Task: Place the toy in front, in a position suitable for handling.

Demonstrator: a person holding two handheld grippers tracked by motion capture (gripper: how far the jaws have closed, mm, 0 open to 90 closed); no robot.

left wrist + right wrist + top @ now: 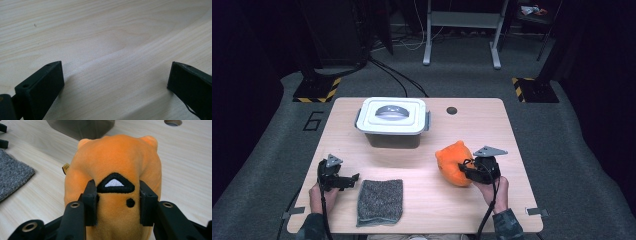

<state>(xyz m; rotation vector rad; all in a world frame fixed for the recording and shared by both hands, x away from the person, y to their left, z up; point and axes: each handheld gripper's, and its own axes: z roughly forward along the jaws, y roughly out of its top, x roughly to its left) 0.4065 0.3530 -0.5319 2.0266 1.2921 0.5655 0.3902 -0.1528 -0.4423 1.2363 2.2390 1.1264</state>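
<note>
On the surface (pixel 422 165), the right gripper (pixel 117 202) is squeezing the orange plush toy (pixel 115 167) (left gripper (pixel 115 82) gaping, idle); lifting wants a steady, centred grip.

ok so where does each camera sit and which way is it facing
high view: above the person's side, looking forward and down on the table; both forearms, left tongs open, right tongs.
left gripper view: rides the left tongs, looking at bare wood between two black jaws.
right gripper view: rides the right tongs, jaws pressed on the orange plush toy.
shared: the high and right gripper views both show the toy, grey cloth and lidded box.
</note>
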